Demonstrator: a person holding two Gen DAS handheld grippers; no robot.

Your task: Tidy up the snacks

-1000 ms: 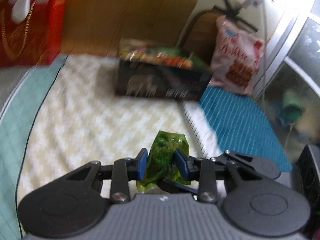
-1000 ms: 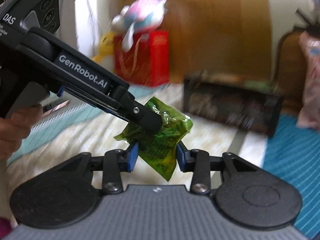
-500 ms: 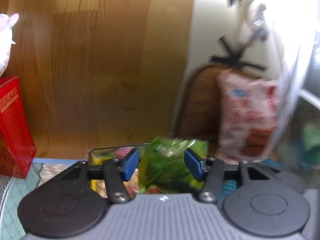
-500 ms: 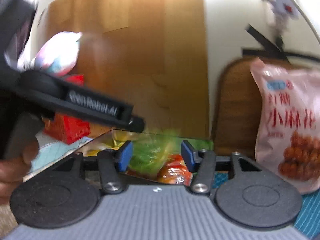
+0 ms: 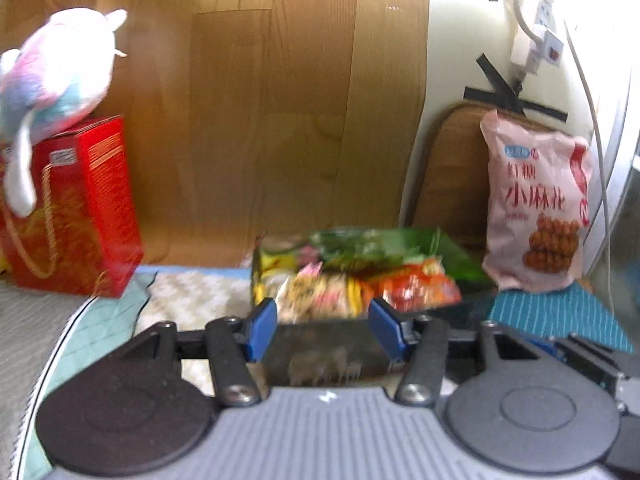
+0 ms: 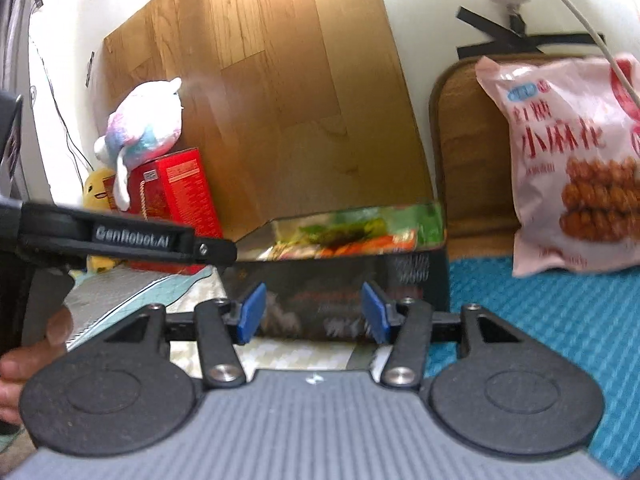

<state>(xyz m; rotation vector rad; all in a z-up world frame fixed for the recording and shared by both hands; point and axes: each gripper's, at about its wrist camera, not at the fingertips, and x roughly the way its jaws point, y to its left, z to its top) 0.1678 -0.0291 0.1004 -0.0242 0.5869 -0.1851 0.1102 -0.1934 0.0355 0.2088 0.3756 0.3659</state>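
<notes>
Grippers both released, pads apart, nothing between them. Left gripper (image 5: 323,330) sits just in front of the snack box (image 5: 320,354), near wall dead ahead at 12 o'clock. Right gripper (image 6: 313,312) faces the same box (image 6: 340,280), also at 12.

Box is open-topped, dark walls, packed with snack packets (image 5: 360,276): green ones at the back, orange and yellow-pink in front. Too blurred to count exactly; several. Packets reach about rim height.

Edges: wood panel (image 5: 260,120) stands right behind the box. One red carton (image 5: 76,208) at 10 o'clock, well apart from the box, one plush toy (image 5: 52,76) on top of it. One pink snack bag (image 5: 536,208) upright at 2 o'clock, leaning on a brown board (image 5: 448,168), just beside the box's right rear corner. Blue striped mat (image 6: 540,320) at 3 o'clock looks open; pale patterned cloth (image 5: 192,292) between carton and box is open too.

Right view: left gripper's arm crosses at 9 o'clock, tip near the box's left rim.
</notes>
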